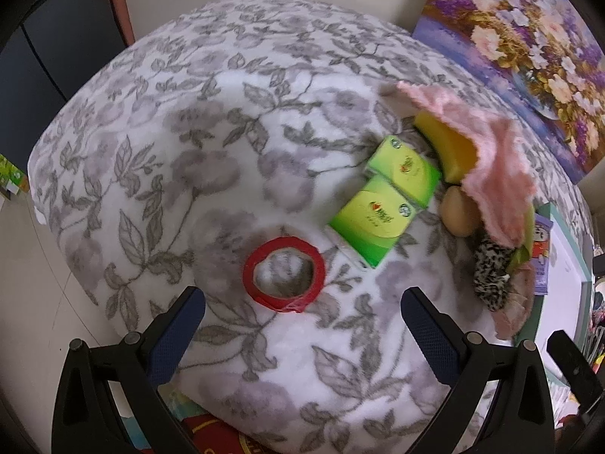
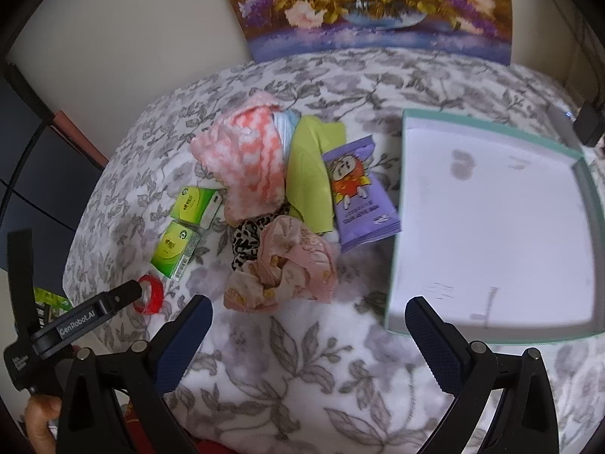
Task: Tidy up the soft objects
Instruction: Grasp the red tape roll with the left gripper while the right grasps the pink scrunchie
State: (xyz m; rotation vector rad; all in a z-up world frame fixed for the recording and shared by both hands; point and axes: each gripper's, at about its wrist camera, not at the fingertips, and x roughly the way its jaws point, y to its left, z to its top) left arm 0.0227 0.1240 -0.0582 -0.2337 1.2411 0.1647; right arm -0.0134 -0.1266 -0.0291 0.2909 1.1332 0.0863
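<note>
A pile of soft things lies on the floral blanket [image 2: 302, 359]: a fluffy pink-and-white towel [image 2: 245, 166], a lime-green cloth [image 2: 304, 178], a leopard-print piece [image 2: 245, 242] and a crumpled pale pink cloth [image 2: 287, 268]. The left wrist view shows the same pink towel [image 1: 491, 166] over a yellow sponge [image 1: 453, 151], with the leopard piece [image 1: 491, 268] below. My left gripper [image 1: 302, 314] is open just short of a red tape roll [image 1: 284, 277]. My right gripper [image 2: 308, 321] is open, low over the blanket, in front of the pale pink cloth. Neither holds anything.
Two green tissue packs [image 1: 382, 196] lie left of the pile, a purple snack packet [image 2: 359, 193] at its right. An empty white tray with a teal rim [image 2: 491, 212] sits at the right. A flower painting [image 2: 378, 3] leans on the far wall. The blanket drops off at the left.
</note>
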